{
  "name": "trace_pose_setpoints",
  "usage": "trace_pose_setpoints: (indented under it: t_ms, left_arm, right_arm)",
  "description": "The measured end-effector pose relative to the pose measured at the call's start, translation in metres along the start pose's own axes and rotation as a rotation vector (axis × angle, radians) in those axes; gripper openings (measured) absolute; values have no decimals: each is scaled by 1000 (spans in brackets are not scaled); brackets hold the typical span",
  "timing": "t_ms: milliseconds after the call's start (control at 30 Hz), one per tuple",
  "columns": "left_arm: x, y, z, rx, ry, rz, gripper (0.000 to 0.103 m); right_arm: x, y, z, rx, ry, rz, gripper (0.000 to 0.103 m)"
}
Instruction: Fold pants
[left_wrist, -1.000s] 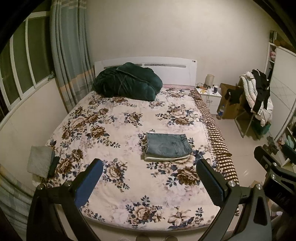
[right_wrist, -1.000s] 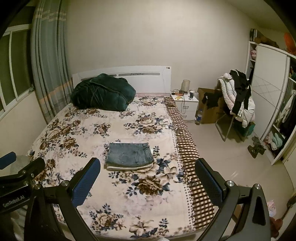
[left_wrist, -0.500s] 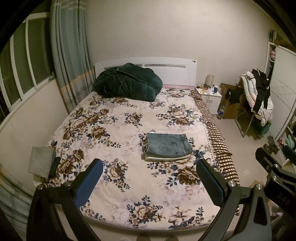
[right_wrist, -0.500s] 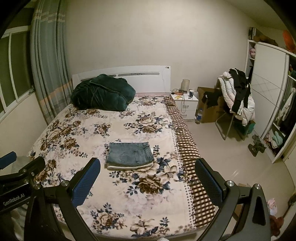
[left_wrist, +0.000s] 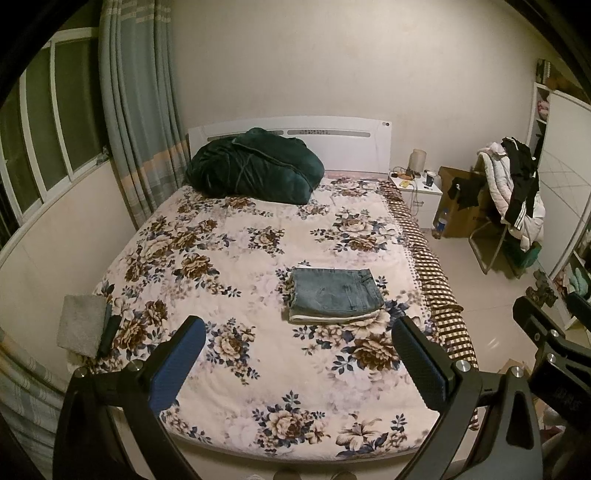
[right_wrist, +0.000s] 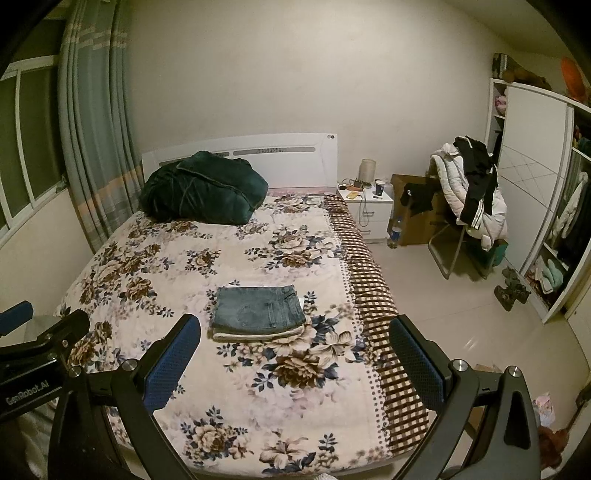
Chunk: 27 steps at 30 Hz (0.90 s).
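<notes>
A pair of blue jeans (left_wrist: 335, 294) lies folded into a neat rectangle on the floral bedspread (left_wrist: 236, 258), right of the bed's middle. It also shows in the right wrist view (right_wrist: 258, 309). My left gripper (left_wrist: 295, 363) is open and empty, held back above the foot of the bed. My right gripper (right_wrist: 293, 360) is open and empty too, also held back from the jeans. Part of the right gripper shows at the right edge of the left wrist view (left_wrist: 546, 343).
A dark green bundle of bedding (left_wrist: 251, 171) lies at the headboard. A grey folded cloth (left_wrist: 83, 325) sits at the bed's left edge. A white nightstand (right_wrist: 365, 206), a chair heaped with clothes (right_wrist: 469, 192) and a wardrobe (right_wrist: 535, 177) stand right of the bed.
Both grippers have drifted very slightly; the view barely shifts. The jeans have not moved and both grippers stay open.
</notes>
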<state>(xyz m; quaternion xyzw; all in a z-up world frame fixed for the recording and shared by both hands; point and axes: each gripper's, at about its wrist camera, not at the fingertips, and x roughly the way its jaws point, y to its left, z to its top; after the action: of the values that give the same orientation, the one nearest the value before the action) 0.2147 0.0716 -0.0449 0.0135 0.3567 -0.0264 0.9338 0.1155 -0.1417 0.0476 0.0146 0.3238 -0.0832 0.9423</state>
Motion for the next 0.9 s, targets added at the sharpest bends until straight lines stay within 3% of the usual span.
trace_pose_setpoints:
  t_ms: [900]
  left_arm:
    - [2, -2, 6, 4, -17, 2, 103]
  right_arm:
    - [-4, -4, -5, 11, -4, 0, 103]
